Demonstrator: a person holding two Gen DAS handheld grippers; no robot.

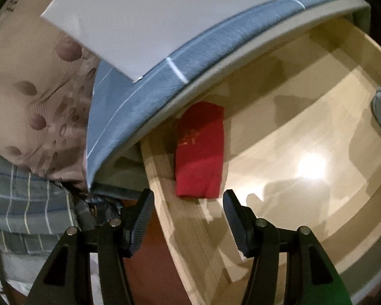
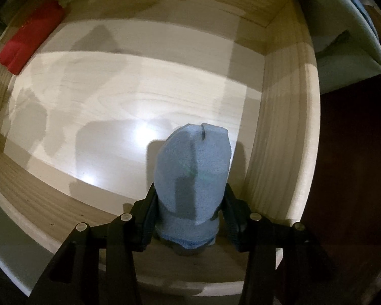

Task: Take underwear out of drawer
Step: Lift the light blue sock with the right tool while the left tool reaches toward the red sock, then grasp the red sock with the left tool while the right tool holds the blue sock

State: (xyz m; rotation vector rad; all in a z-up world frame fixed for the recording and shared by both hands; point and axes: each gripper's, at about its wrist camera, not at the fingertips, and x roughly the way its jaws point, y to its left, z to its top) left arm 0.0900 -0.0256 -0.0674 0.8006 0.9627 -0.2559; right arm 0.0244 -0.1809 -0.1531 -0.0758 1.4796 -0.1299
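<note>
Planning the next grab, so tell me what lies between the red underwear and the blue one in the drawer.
Only bare drawer floor. The right wrist view shows the red underwear in the far corner and the blue underwear, nothing between.

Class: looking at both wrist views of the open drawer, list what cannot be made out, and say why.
- Blue underwear: lower end hidden between right tongs, right wrist view.
- Red underwear: yellow print blurred, left wrist view.
- White box: lettering cut off by the top edge, left wrist view.
</note>
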